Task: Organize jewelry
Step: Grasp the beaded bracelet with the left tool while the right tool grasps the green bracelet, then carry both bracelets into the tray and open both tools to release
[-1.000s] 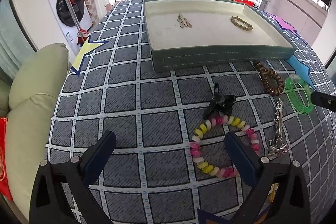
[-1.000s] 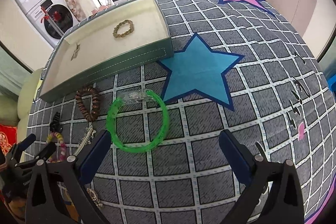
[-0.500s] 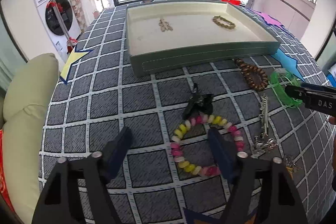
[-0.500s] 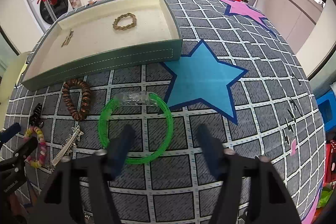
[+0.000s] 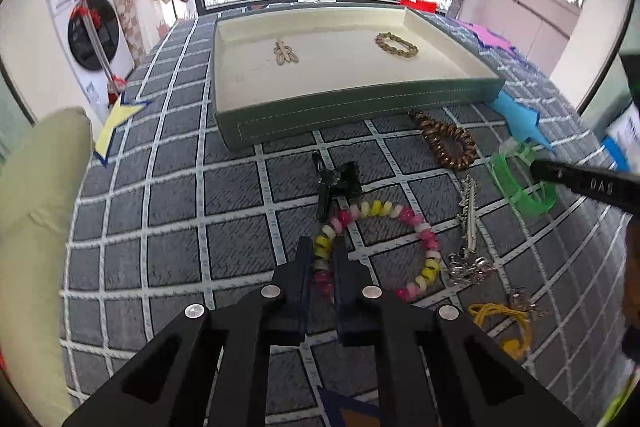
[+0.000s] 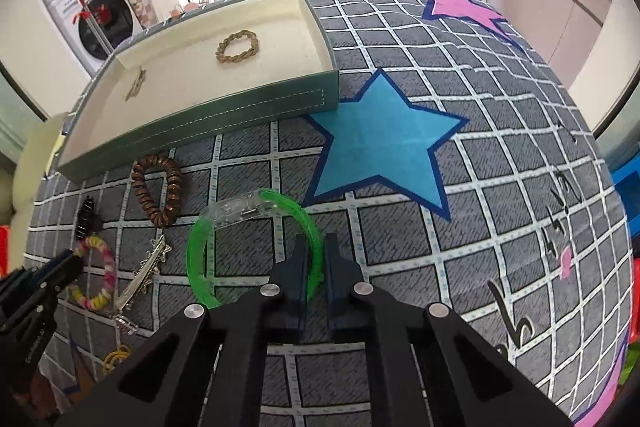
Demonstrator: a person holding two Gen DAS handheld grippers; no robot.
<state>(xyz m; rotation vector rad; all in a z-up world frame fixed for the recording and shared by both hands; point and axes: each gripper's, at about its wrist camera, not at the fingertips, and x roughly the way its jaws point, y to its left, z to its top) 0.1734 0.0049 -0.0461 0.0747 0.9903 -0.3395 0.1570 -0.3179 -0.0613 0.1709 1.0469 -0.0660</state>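
Note:
A pink, yellow and white bead bracelet [image 5: 426,235] lies on the grey checked cloth. My left gripper [image 5: 323,243] is closing its jaws on the bracelet's left side, and the beads sit pinched between the pads. A clear green bangle [image 6: 198,259] lies further right. My right gripper [image 6: 314,241] is shut on the bangle's right rim. The green tray [image 5: 360,111] with a cream lining stands behind, holding a gold rope bracelet [image 5: 396,45] and a small gold hairpin [image 5: 285,53].
Loose on the cloth are a brown coil bracelet [image 5: 448,143], a black clip [image 5: 338,183], a silver hair clip [image 5: 470,215], a small charm and a yellow band [image 5: 500,319]. A pale cushion [image 5: 36,227] borders the left edge. A blue star [image 6: 380,147] lies right of the tray.
Both grippers went from wide open to closed. The left closed around the bead bracelet's left side, the right around the green bangle's rim. Neither hand shifted much.

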